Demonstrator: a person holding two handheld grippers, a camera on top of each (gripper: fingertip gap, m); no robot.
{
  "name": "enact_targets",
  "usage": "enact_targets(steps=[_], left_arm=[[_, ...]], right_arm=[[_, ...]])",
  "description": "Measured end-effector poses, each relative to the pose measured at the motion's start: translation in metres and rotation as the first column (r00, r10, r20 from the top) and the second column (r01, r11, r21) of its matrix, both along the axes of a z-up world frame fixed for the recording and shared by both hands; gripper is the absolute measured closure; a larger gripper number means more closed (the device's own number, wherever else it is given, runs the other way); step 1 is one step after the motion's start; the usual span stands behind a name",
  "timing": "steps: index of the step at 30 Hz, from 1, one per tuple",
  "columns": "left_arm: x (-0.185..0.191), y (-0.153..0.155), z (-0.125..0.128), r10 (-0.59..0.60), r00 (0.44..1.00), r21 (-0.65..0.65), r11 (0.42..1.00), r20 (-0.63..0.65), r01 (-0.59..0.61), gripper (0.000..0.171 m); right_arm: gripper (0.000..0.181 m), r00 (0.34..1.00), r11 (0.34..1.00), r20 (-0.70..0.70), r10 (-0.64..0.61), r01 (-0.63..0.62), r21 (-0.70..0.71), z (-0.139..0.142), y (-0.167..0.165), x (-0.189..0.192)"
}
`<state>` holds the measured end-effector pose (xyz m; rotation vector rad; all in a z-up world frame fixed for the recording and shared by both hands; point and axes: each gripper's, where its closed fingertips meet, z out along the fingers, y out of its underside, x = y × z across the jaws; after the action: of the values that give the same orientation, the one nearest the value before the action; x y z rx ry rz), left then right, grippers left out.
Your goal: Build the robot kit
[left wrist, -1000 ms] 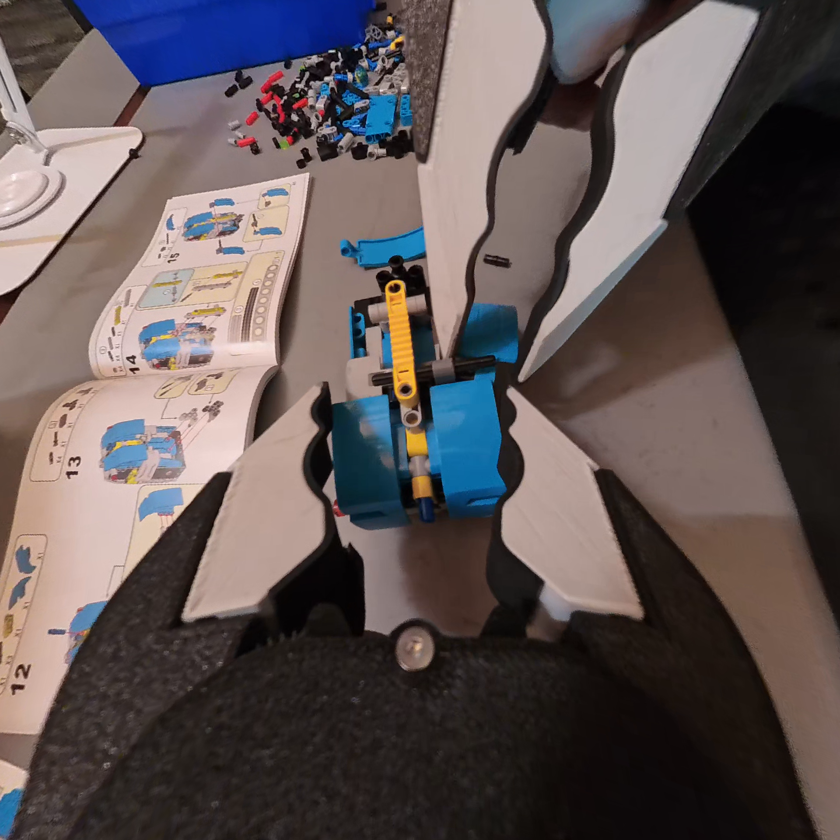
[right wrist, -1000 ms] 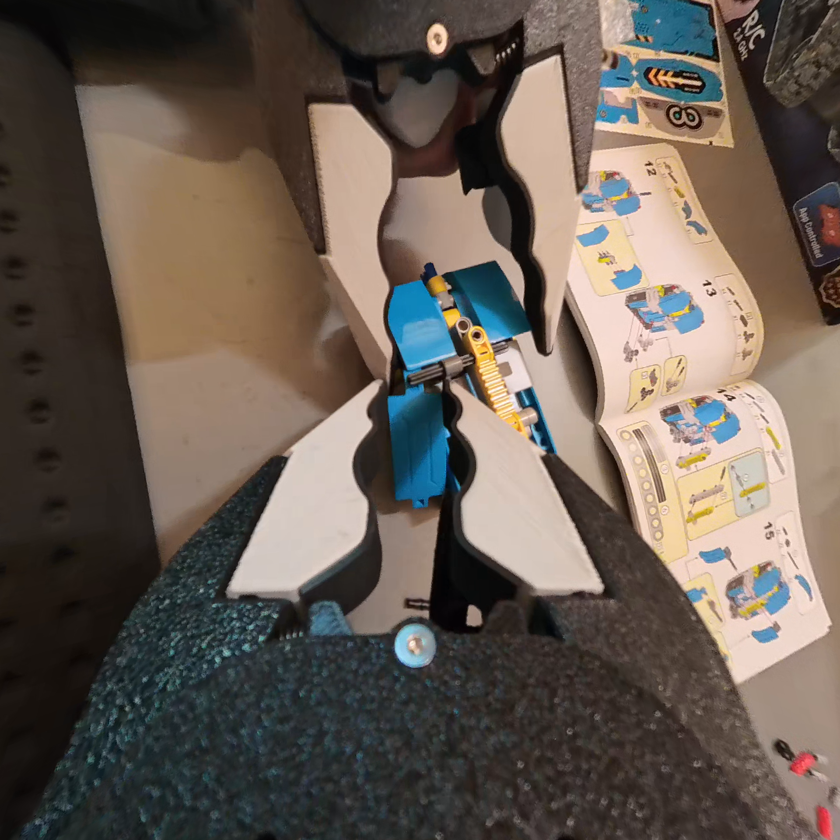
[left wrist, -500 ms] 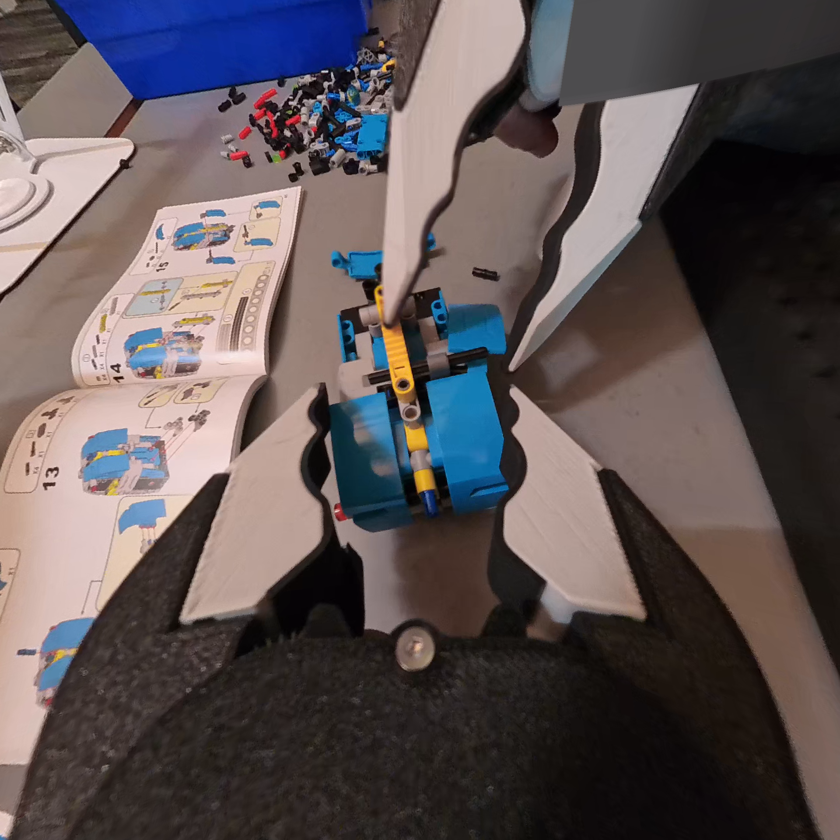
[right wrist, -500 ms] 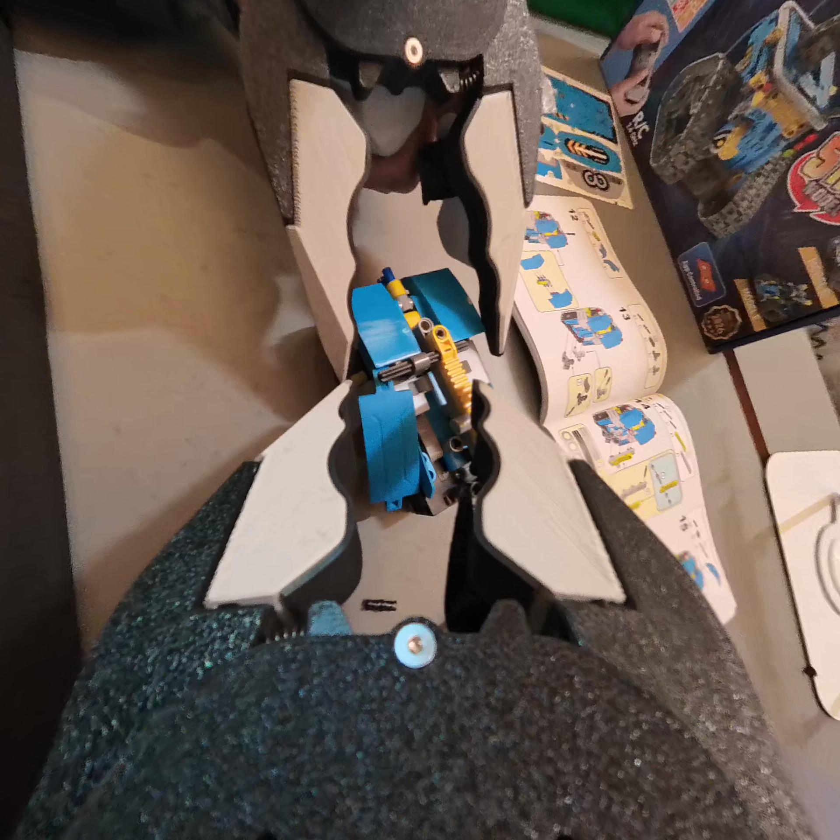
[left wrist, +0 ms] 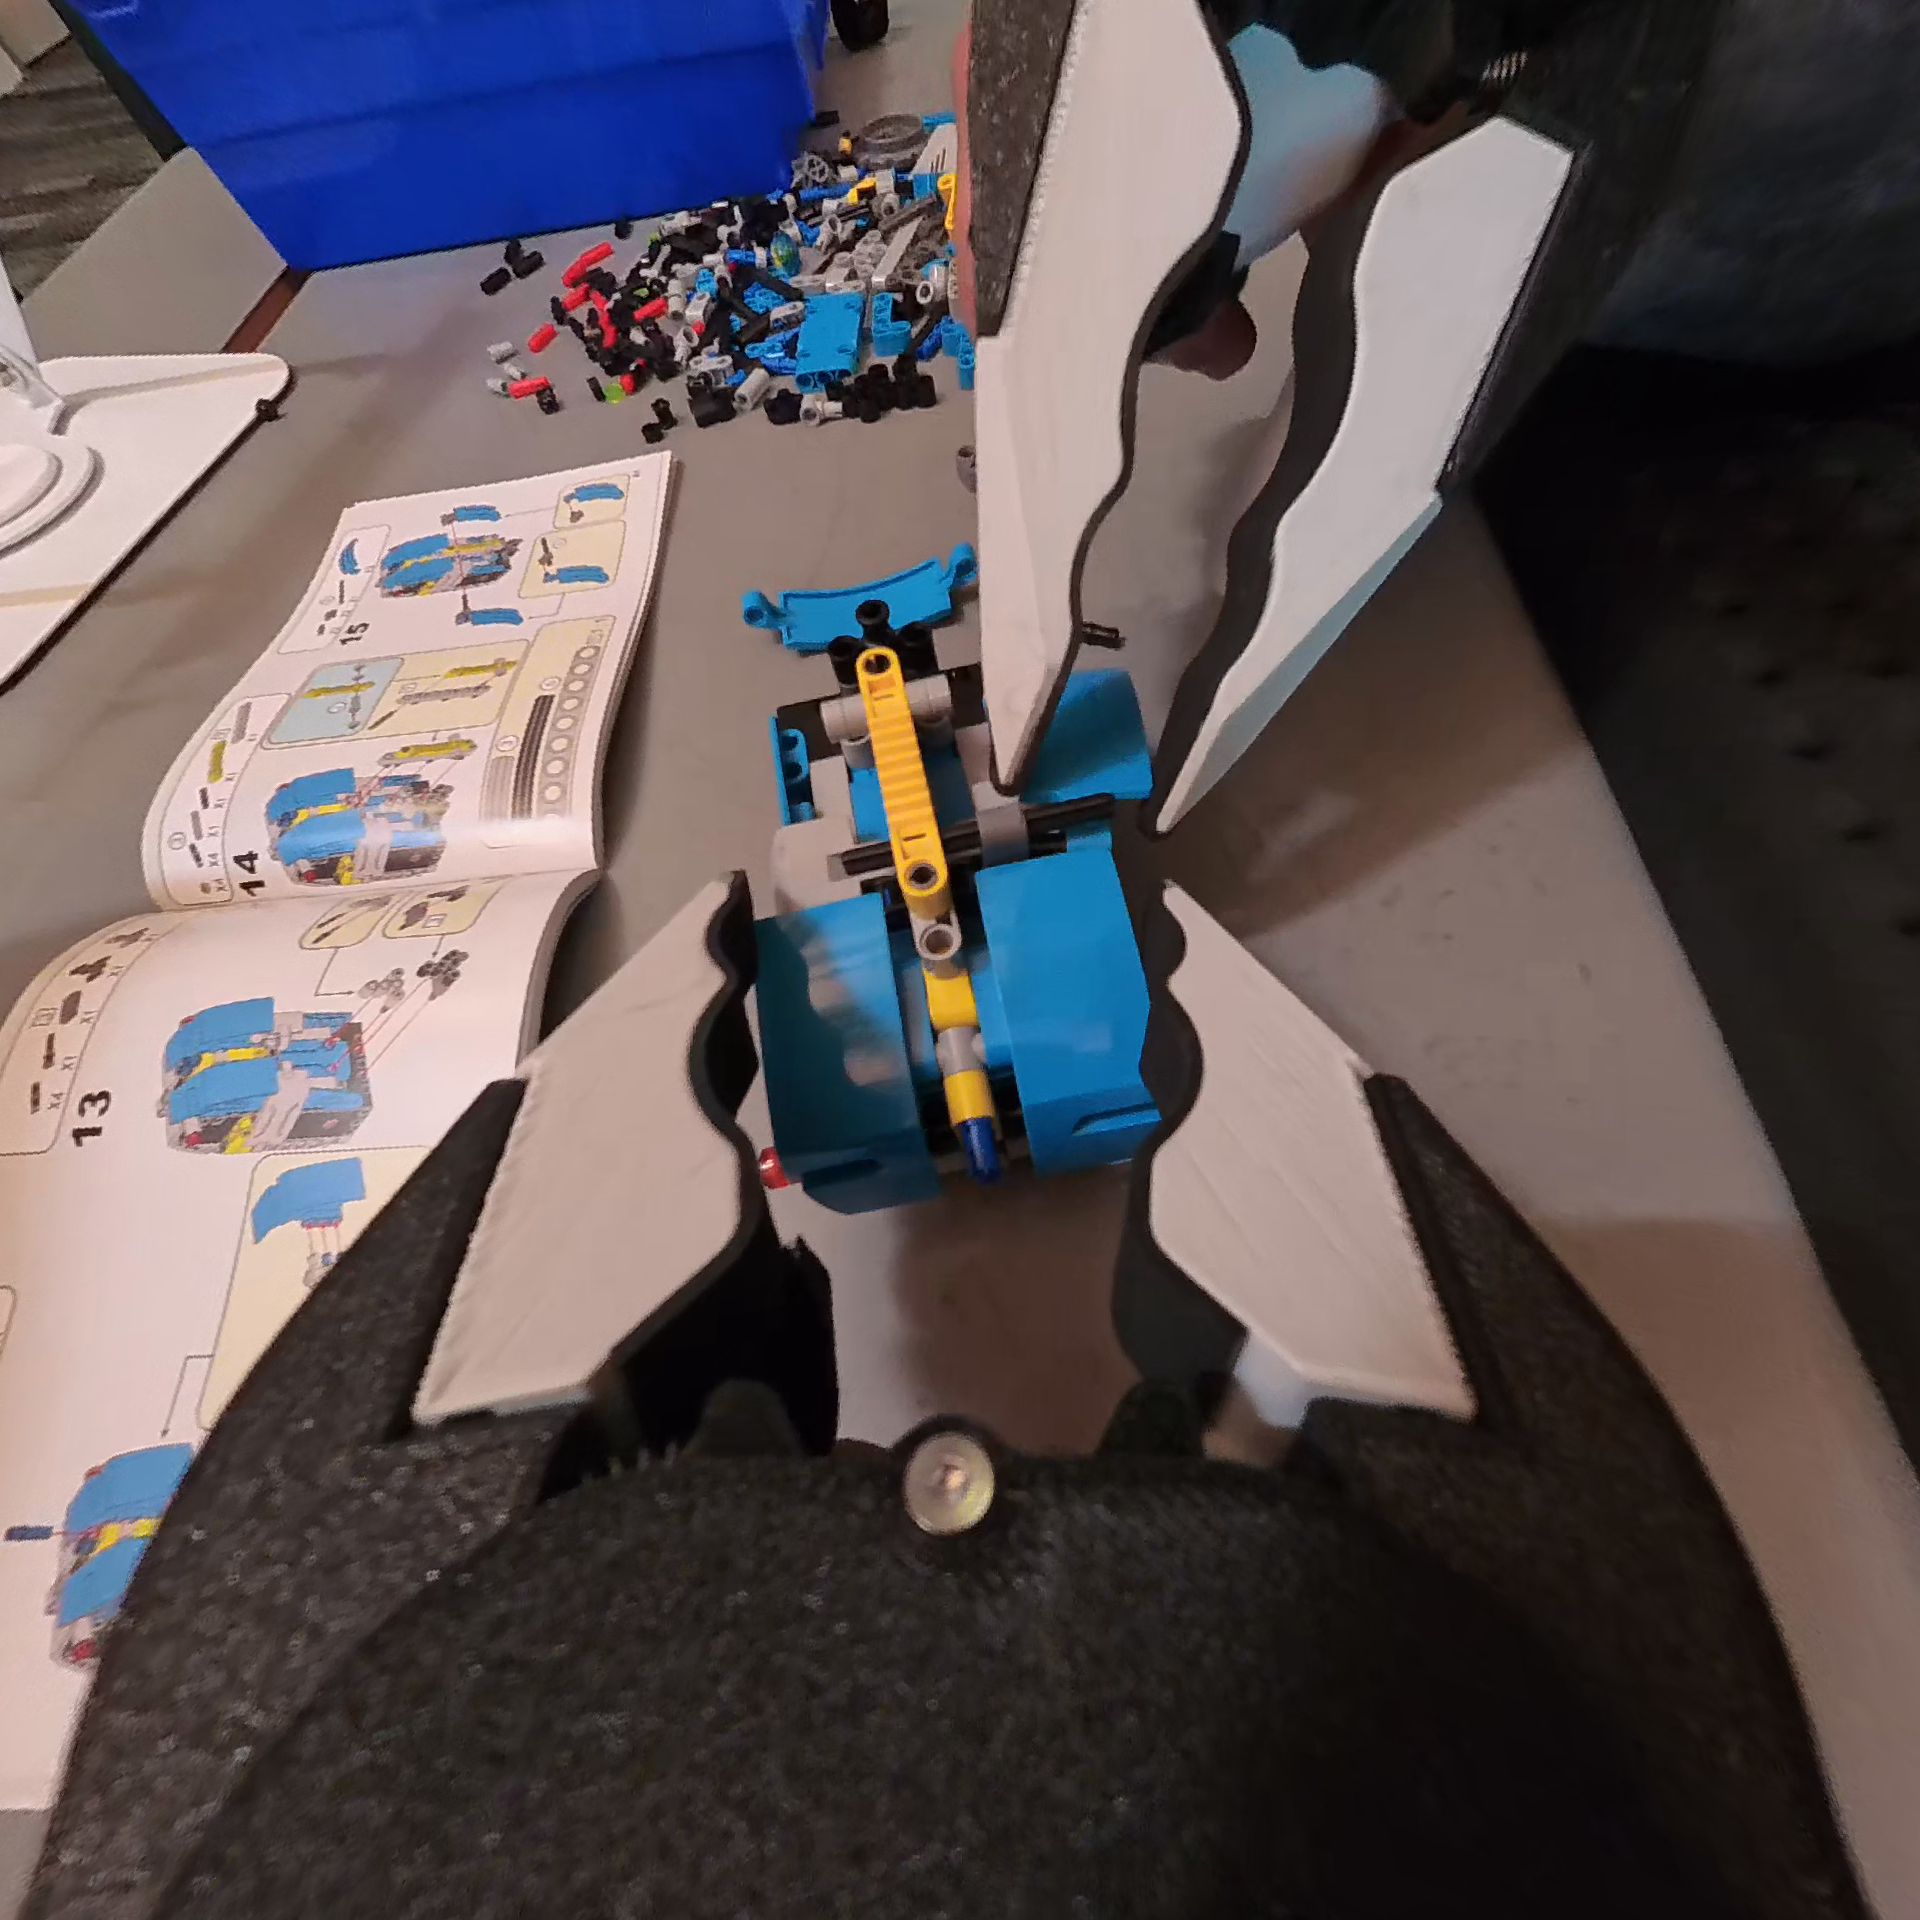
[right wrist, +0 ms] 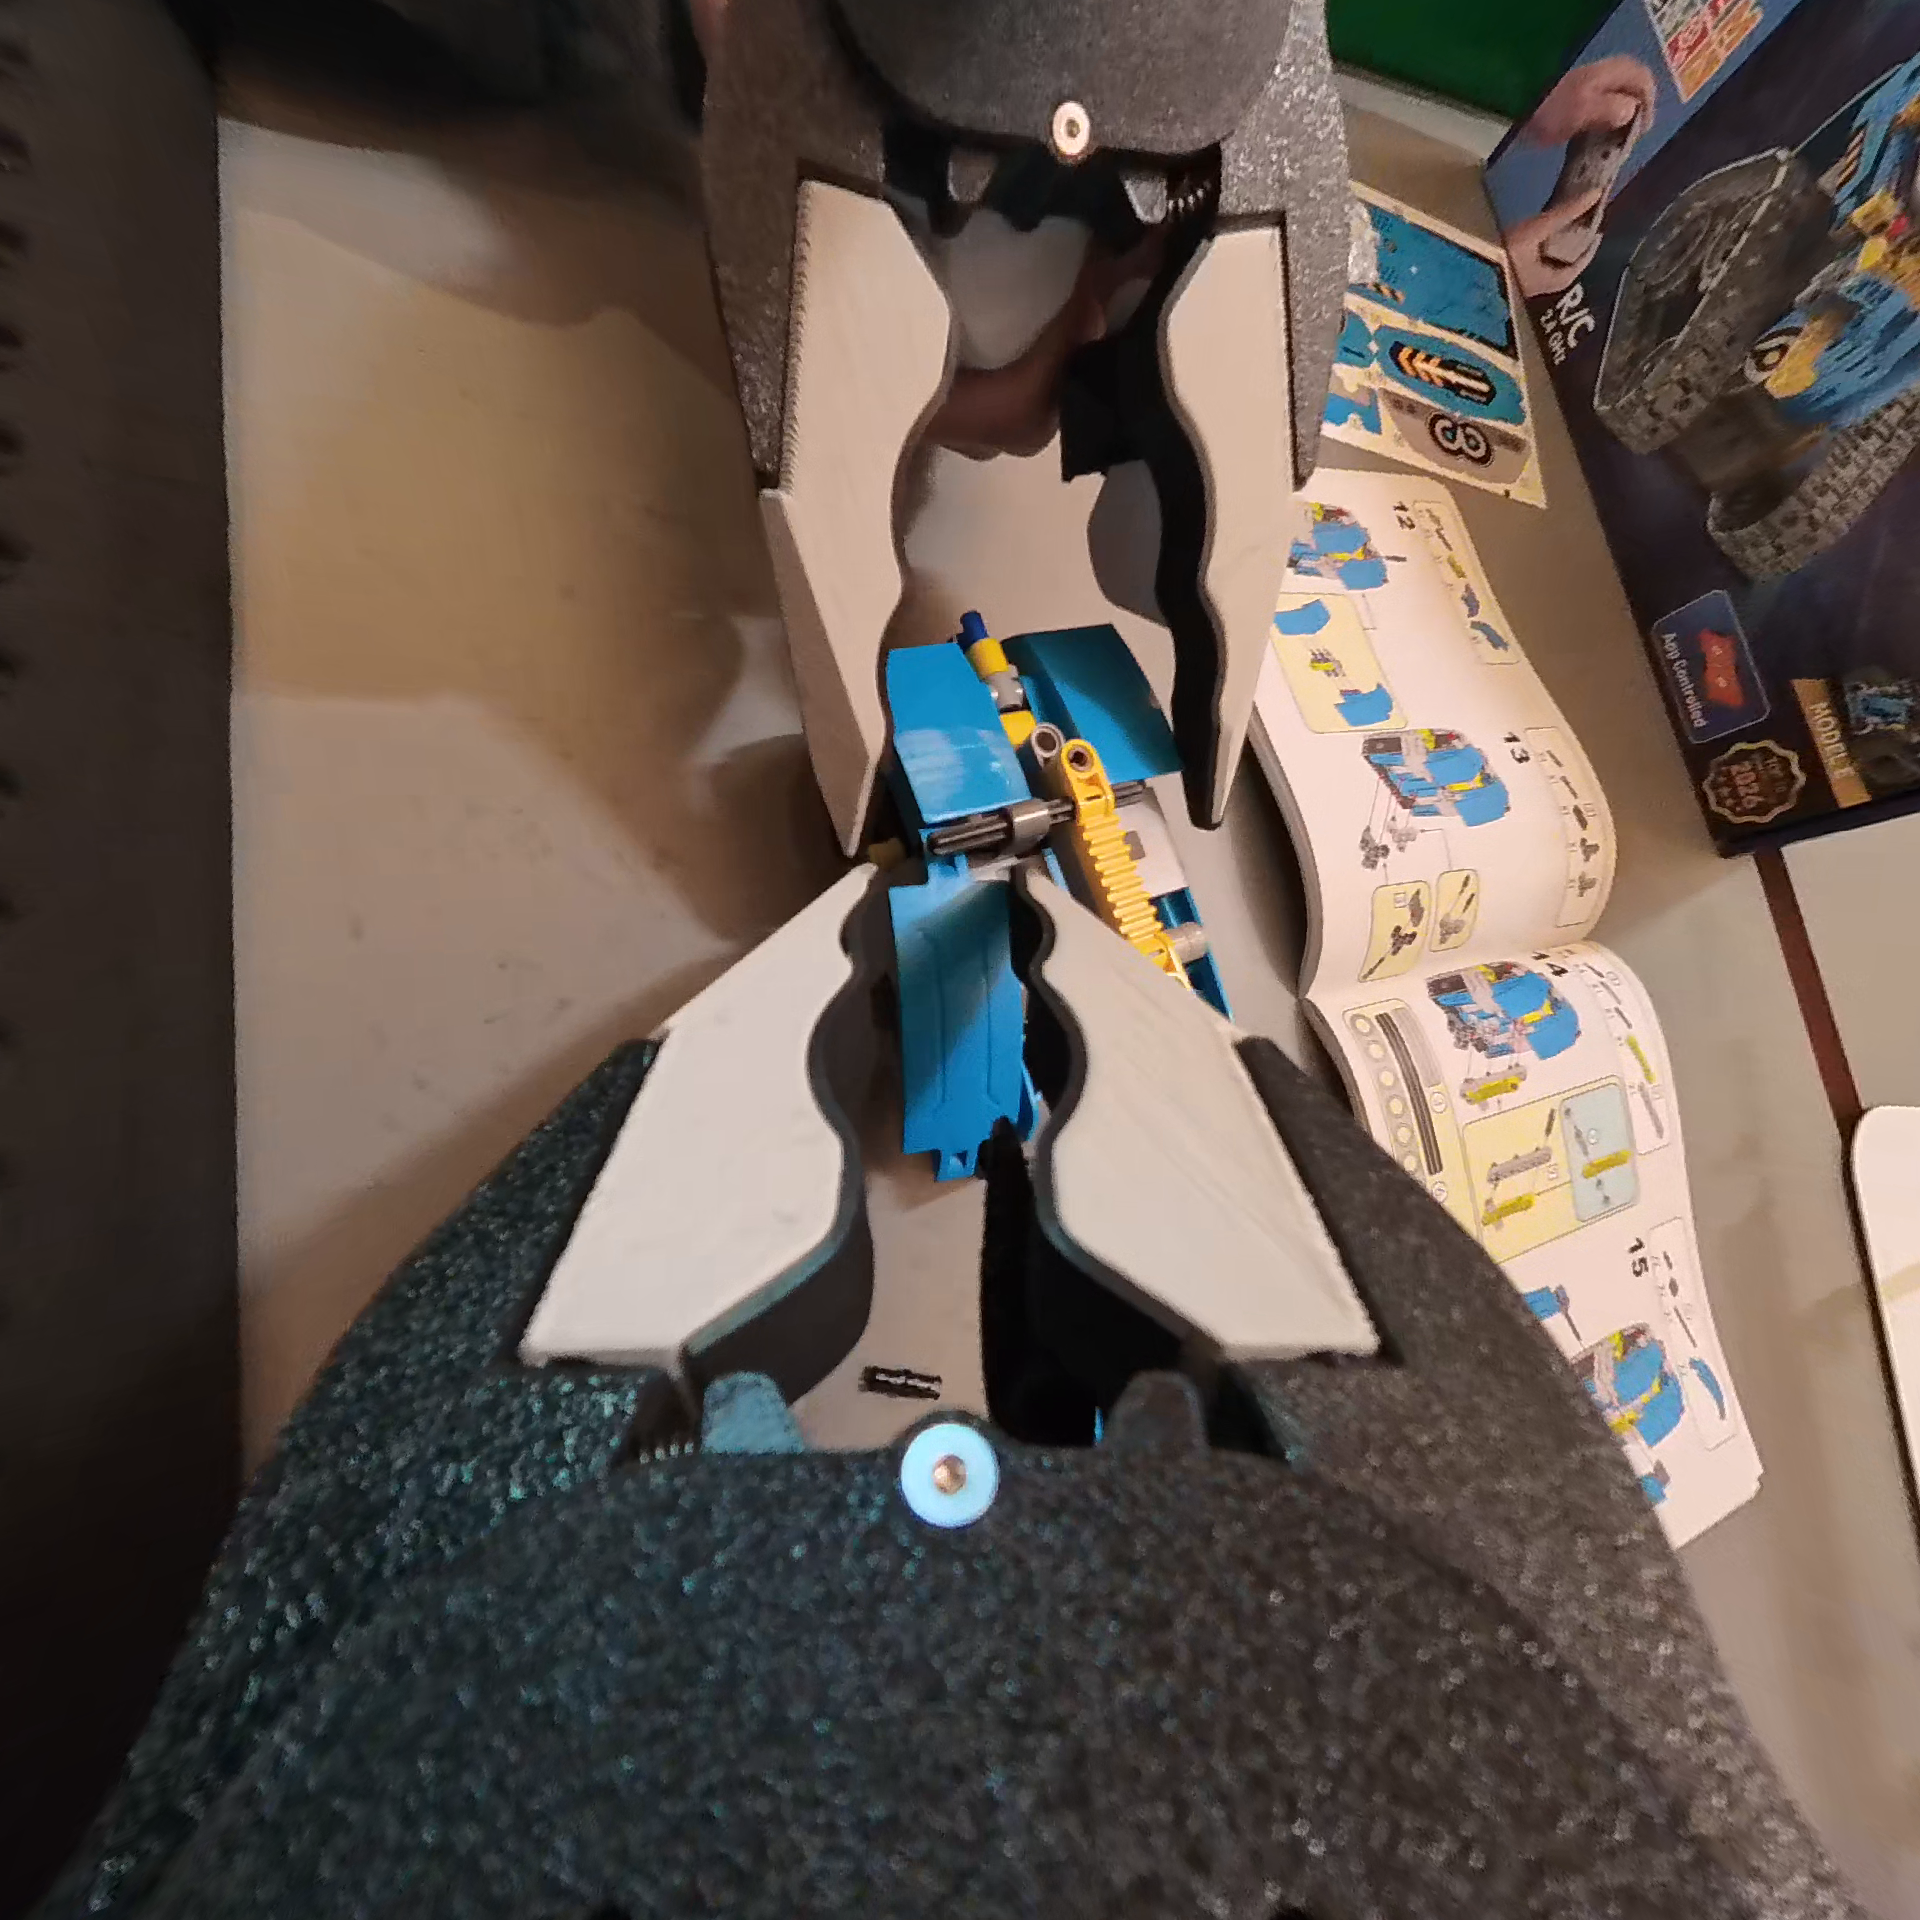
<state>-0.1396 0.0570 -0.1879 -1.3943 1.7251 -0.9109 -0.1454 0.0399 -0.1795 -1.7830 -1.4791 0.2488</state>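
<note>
left gripper [left wrist: 951,997] clamps blue model [left wrist: 1060,997], right gripper [right wrist: 951,935] pinches it

A grey table [left wrist: 852,499] bears an open instruction booklet [left wrist: 343,831], loose bricks [left wrist: 748,312] and a blue bin [left wrist: 468,114].

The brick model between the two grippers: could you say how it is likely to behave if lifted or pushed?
The model is probably light, being small plastic parts. It may be fragile: the yellow rack and black axle look only pinned on and could pop loose. Its flat blue panels may be slippery against the left gripper.
</note>
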Motion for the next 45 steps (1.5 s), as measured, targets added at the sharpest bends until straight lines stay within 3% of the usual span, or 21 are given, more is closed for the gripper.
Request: enact_targets(steps=[2, 5, 14, 19, 22, 28, 45], left_arm=[[0.0001, -0.0002, 0.0000, -0.003, 1.000, 0.001, 1.000, 0.003, 0.003, 0.097], [-0.0012, -0.0009, 0.0001, -0.019, 1.000, -0.007, 1.000, 0.006, 0.019, 0.097], [0.0012, 0.0005, -0.0005, 0.021, 1.000, 0.008, 1.000, 0.002, -0.021, 0.098], [0.0043, 0.0037, -0.0014, 0.090, 0.996, 0.053, 0.994, 0.004, -0.090, 0.101], [0.0053, 0.0033, -0.0013, 0.120, 0.993, 0.076, 0.990, 0.014, -0.121, 0.101], [0.0055, 0.0060, -0.0012, 0.168, 0.986, 0.073, 0.983, 0.017, -0.168, 0.101], [0.0070, 0.0083, -0.0020, 0.209, 0.978, 0.072, 0.975, 0.017, -0.210, 0.102]], right_arm=[[0.159, 1.000, 0.999, 0.028, 0.012, -0.013, 0.030, 0.0005, -0.0002, 0.0003], [0.174, 0.998, 0.993, 0.056, 0.020, -0.027, 0.115, 0.0079, 0.0010, 0.0028], [0.173, 0.998, 0.997, -0.028, -0.055, 0.056, 0.057, 0.0059, 0.0019, -0.0008], [0.174, 0.966, 0.970, -0.112, -0.231, 0.239, 0.056, 0.0057, 0.0017, -0.0015], [0.174, 0.931, 0.916, -0.088, -0.354, 0.364, 0.170, 0.0041, -0.0002, 0.0010], [0.177, 0.884, 0.862, -0.109, -0.454, 0.467, 0.196, 0.0072, 0.0018, 0.0034], [0.179, 0.881, 0.863, -0.136, -0.454, 0.472, 0.177, 0.0054, 0.0042, 0.0014]])
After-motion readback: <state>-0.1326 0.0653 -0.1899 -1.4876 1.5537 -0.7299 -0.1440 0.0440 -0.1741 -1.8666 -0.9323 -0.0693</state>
